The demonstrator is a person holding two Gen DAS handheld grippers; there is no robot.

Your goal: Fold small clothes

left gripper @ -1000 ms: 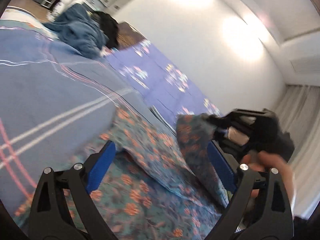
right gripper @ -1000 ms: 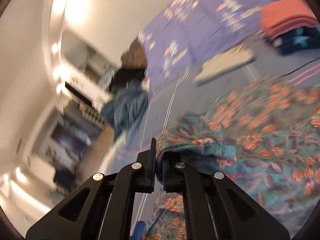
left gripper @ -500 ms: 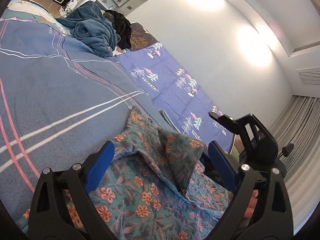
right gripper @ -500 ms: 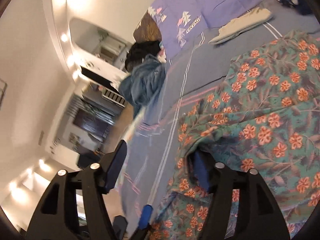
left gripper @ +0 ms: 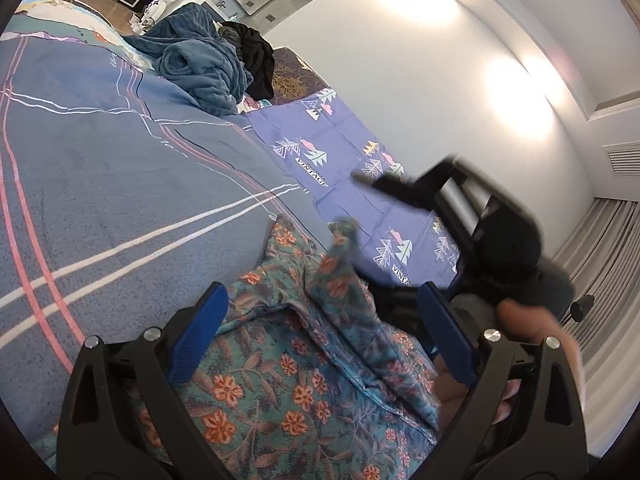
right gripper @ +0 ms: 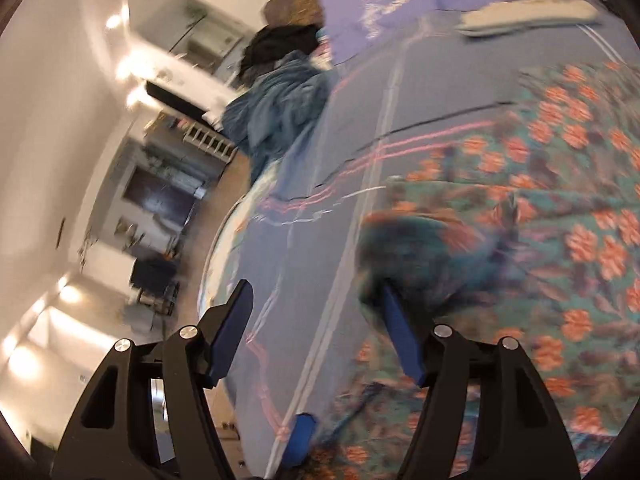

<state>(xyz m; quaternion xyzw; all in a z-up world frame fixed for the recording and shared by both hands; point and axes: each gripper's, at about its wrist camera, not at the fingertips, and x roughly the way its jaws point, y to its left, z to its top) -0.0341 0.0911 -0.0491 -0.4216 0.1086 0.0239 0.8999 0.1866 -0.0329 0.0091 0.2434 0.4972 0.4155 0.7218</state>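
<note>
A teal garment with orange flowers (left gripper: 288, 372) lies on the blue bed cover (left gripper: 100, 184), with one corner folded over and raised in a ridge. My left gripper (left gripper: 320, 336) is open and empty just above it. My right gripper (right gripper: 316, 328) is open and empty at the garment's left edge (right gripper: 520, 240); it also shows blurred in the left wrist view (left gripper: 472, 232). The right wrist view is motion-blurred.
A crumpled blue blanket (left gripper: 200, 68) and a black garment (left gripper: 256, 56) lie at the far end of the bed. A purple patterned sheet (left gripper: 344, 160) runs along the wall. A folded pale item (right gripper: 528, 16) lies beyond the garment. The bed edge and room floor (right gripper: 224, 176) are at left.
My right gripper has opened and let go of the garment corner, which now lies folded over. The right gripper is pulling away, blurred. My left gripper stays open.
</note>
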